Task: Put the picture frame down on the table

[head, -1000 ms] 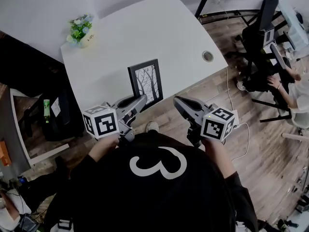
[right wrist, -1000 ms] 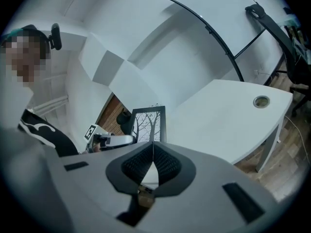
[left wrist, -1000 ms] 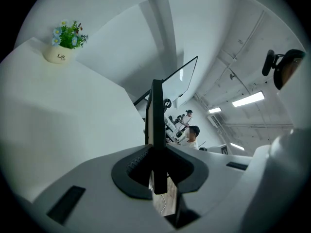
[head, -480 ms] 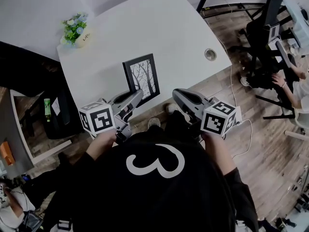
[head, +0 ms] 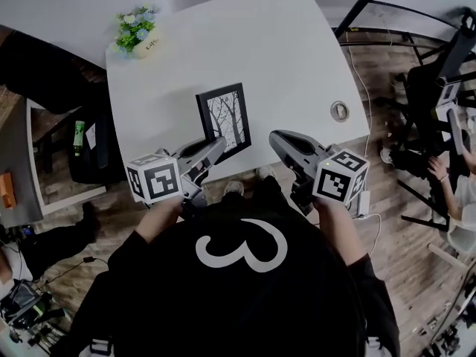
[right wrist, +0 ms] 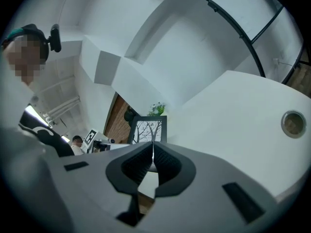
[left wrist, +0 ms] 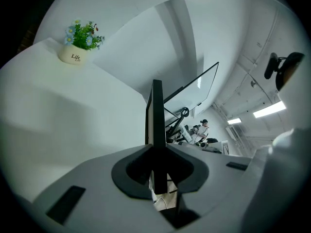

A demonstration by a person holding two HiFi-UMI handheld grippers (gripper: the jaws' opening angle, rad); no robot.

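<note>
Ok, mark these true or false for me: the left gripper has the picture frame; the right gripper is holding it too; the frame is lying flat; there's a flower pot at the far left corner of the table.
1. The left gripper is shut on the picture frame. True: its jaws clamp the frame's edge.
2. The right gripper is holding the frame too. False: its jaws are together with nothing between them, and the frame is apart from it.
3. The frame is lying flat. False: it is upright, on edge, with the tree picture facing the person.
4. A flower pot stands at the far left corner of the table. True.
</note>
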